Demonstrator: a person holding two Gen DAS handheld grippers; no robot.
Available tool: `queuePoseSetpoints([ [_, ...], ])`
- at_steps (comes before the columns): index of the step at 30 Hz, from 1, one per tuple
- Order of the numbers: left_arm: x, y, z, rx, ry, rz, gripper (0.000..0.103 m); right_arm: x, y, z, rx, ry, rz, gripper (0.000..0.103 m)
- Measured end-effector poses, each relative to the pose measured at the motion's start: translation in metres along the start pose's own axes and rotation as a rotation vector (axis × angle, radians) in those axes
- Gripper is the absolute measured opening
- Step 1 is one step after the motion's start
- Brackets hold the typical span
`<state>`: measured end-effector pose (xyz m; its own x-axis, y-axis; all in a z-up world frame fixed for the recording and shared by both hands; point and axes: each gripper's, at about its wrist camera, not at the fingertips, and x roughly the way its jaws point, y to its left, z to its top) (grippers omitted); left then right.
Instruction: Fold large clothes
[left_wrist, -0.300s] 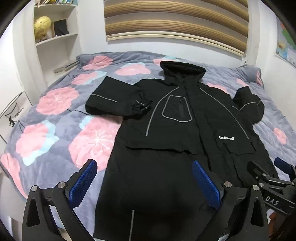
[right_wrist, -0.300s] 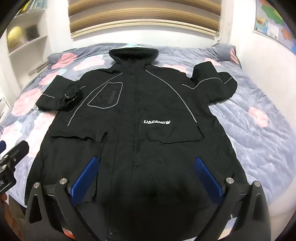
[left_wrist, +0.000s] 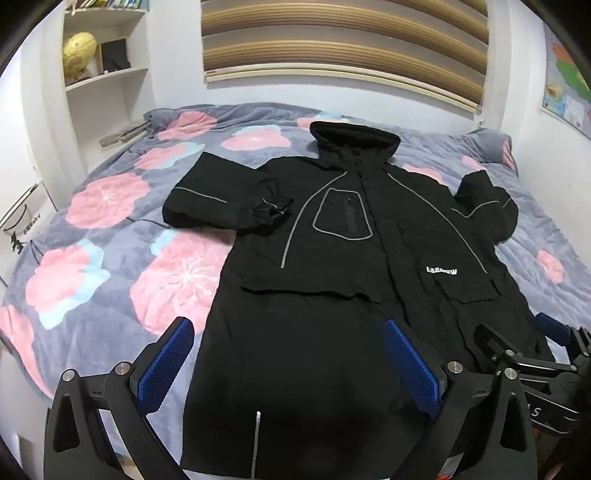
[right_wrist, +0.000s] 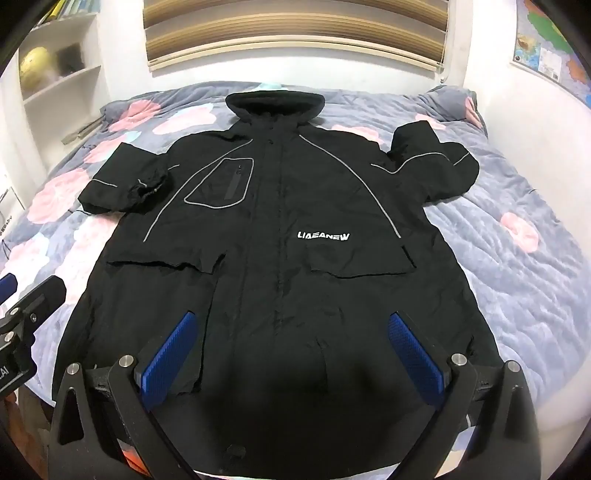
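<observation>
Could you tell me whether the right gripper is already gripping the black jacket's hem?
No, the right gripper stands wide open above the black jacket, its blue pads apart with no fabric between them.

A black hooded coat lies spread flat, front up, on the flower-patterned bed.

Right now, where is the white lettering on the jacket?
In the right wrist view the white lettering sits on the jacket just right of the front zipper, above the flap pocket.
</observation>
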<state>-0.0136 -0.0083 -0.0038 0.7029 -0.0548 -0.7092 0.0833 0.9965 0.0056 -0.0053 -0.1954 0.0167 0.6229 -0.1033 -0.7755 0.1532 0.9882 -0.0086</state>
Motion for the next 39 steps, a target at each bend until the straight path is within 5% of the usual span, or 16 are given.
queuePoseSetpoints([
  [8,-0.001,0.009,0.004,-0.013,0.044,-0.030,0.102,-0.002,0.012,-0.003,-0.020,0.007,0.004,0.103],
  [39,-0.019,0.016,-0.001,-0.033,0.009,-0.039,0.102,-0.030,0.010,-0.001,0.002,-0.024,-0.012,0.103],
])
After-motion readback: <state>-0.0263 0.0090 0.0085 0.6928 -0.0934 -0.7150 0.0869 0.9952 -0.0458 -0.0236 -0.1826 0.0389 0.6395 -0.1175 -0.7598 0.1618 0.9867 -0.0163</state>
